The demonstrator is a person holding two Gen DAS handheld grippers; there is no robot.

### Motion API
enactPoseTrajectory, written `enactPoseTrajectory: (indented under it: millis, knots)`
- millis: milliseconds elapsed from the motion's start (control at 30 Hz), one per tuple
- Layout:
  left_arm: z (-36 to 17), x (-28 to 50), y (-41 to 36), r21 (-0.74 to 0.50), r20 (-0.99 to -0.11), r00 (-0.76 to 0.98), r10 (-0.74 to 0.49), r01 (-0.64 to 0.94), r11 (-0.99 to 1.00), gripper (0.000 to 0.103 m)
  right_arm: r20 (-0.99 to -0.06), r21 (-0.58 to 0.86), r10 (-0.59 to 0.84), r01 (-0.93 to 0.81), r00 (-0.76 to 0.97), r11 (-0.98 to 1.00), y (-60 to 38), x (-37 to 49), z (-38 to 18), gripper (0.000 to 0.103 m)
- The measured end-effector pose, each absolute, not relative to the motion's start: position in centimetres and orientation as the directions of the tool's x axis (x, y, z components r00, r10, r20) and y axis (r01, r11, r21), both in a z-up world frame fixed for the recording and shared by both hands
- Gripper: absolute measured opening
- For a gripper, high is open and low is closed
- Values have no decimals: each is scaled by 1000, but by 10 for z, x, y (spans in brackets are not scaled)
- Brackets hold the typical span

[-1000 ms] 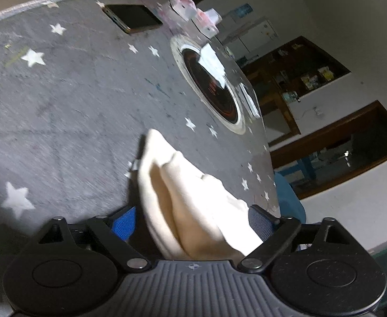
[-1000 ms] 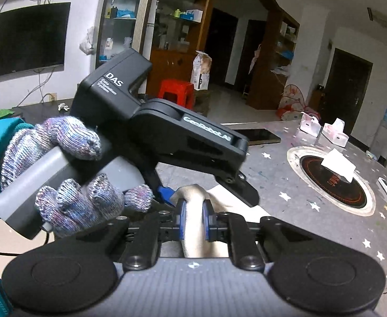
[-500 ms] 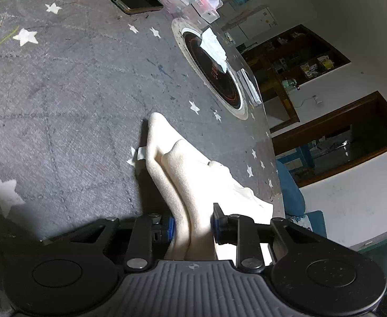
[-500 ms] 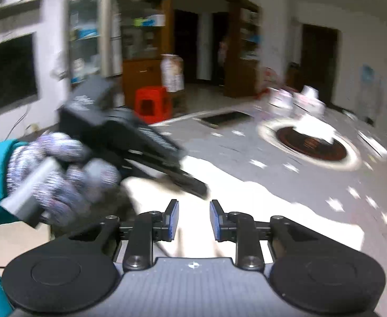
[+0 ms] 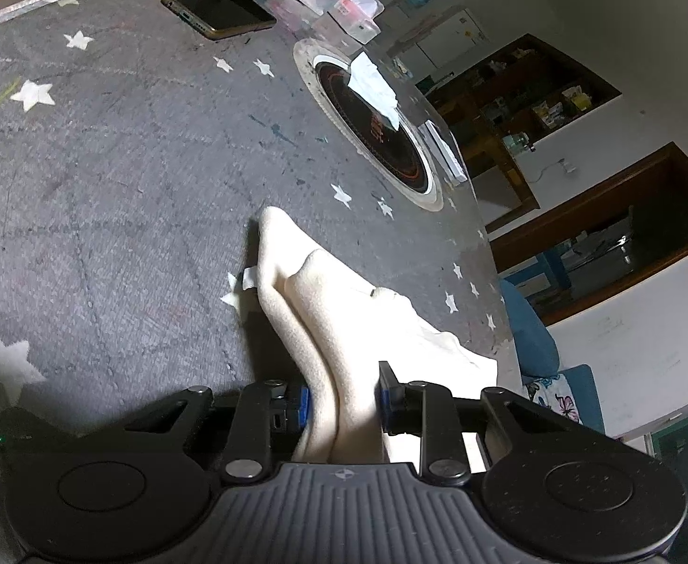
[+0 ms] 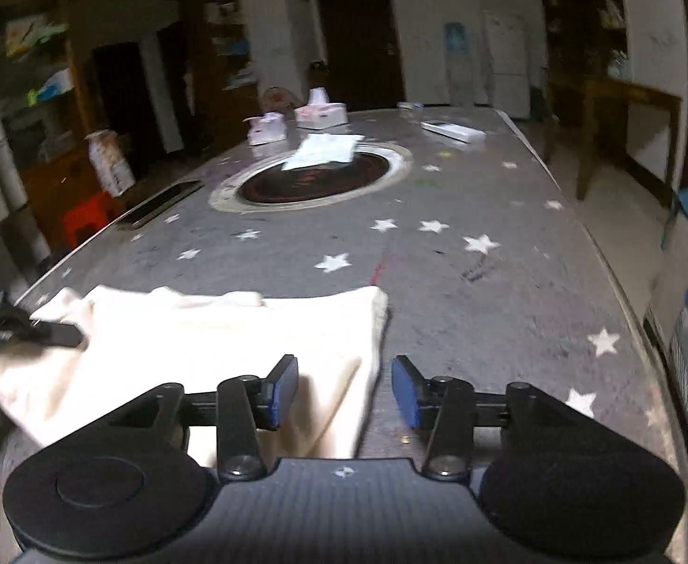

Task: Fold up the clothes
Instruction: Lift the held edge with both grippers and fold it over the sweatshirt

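Cream cloth (image 5: 344,338) lay bunched between the left gripper (image 5: 341,397) pads, pinched to anchor that edge, while the right gripper (image 6: 341,390), jaws opening and empty, hung over its opposite corner, probably to grab it

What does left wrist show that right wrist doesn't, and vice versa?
Left wrist only: the left gripper pinching a bunched fold of the cream garment. Right wrist only: the right gripper, jaws opening with nothing pressed between them, above the garment's right edge, and the garment spread flat. Both: garment, star-patterned table, phone, round inset burner, tissue boxes.
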State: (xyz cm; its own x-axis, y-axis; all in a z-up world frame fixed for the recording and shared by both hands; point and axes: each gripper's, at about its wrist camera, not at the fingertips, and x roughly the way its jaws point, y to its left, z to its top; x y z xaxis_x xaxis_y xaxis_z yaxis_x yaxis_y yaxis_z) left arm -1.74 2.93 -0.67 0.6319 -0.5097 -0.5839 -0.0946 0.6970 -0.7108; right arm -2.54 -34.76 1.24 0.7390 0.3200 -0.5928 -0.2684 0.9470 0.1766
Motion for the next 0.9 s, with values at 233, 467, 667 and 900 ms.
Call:
enactPoseTrajectory:
  millis: [233,467,667,900]
  knots:
    - [-4,-14,26,-689,-593,635,-495,-82,720,28,-587,243,354,-258,728,935,-348,-23,5,46]
    - [1,-10,21,-648,-614,633,-471,-63,759,27,-573,248,380,-289,726,925,-333,-27,12,14]
    - [17,-6,15,-619,-601,642,-475,2,786,21,-526,235,384,-304,759,923,-336,-41,31,12]
    - [44,7,-10,-580,-583,644,-495,97,809,20,-466,176,370,-326,804,929,-344,-50,68,12]
